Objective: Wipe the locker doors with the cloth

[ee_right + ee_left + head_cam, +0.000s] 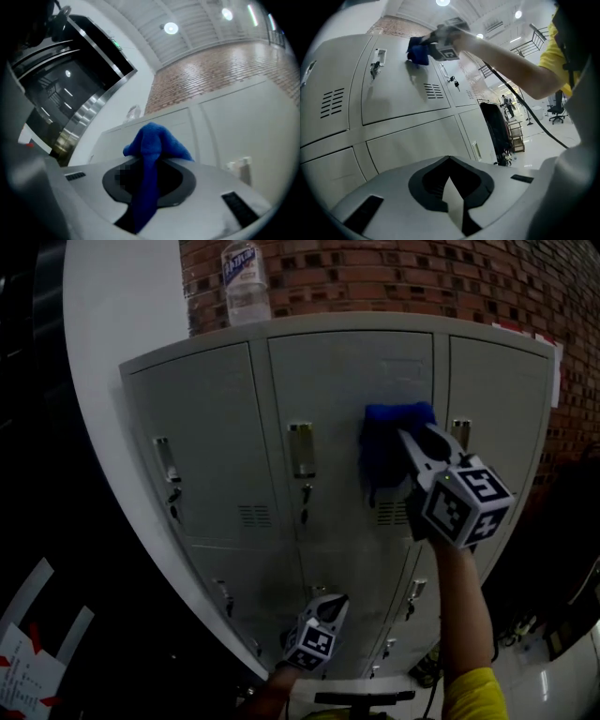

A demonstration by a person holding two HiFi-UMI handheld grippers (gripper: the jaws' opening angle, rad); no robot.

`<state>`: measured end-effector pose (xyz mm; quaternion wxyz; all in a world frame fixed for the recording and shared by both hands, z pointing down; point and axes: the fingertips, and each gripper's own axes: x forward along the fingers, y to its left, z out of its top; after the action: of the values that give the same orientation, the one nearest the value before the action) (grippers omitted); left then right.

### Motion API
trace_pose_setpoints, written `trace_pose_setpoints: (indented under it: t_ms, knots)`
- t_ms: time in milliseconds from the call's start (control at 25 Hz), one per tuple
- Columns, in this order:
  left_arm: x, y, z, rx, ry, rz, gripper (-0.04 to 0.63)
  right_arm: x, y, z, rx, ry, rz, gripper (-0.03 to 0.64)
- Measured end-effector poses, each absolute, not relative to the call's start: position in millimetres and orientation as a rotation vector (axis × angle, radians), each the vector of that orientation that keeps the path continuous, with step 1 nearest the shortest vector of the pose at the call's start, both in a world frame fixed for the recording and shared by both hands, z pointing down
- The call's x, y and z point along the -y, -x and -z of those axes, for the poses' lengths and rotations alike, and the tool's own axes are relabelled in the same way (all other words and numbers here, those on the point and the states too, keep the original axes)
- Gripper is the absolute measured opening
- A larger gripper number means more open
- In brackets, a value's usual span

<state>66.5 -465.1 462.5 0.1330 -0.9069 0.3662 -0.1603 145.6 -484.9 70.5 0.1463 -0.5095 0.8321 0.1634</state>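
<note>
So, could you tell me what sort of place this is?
Probably a locker area in a large hall: grey metal lockers against a brick wall, with an office chair on a glossy floor beyond.

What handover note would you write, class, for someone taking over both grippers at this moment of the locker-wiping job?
Right gripper: jaws shut on the blue cloth, which lies against the upper middle locker door, near its right edge.
Left gripper: jaws shut, empty, held low in front of the lower doors.
Done: the pictures do not show which doors have been wiped.
Left: probably wipe across this door, then treat the other doors as not yet done.
</note>
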Motion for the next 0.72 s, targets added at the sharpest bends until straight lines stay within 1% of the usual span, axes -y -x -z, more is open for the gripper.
trace_pose_setpoints:
  t_ms: [80,120,200,280,560,640,720]
  knots:
    - [466.2,-74.4,-464.5,-1.031,2.646,0.468,0.003,491.4,-190.6,-86.4,-2.346,1.569,-0.402,0.066]
    - [465.8,-78.2,-464.5,-1.013,2.648,0.47,0.002,498.1,-199.1,-95.2,-2.353,1.583,-0.357,0.066]
    - [463.5,-85.8,-461.4,-0.978,2.641,0.458,0.002,510.3,-189.0,-108.3,-2.404,1.516,-0.266,0.066]
    - [461.5,-88.3,-458.2,-0.971,2.638,0.435,0.002,516.3,-155.1,-111.5,-2.464,1.406,-0.237,0.066]
    - [460.4,-60.2,-457.8,-1.073,2.615,0.455,0.002,528.9,11.2,-112.5,-2.691,1.099,-0.23,0.066]
    - [462.0,-50.5,-459.0,-1.095,2.606,0.467,0.002,530.6,32.2,-113.8,-2.707,1.08,-0.236,0.066]
    - [463.2,-45.9,-460.2,-1.114,2.613,0.471,0.002,527.4,30.1,-115.1,-2.717,1.052,-0.216,0.066]
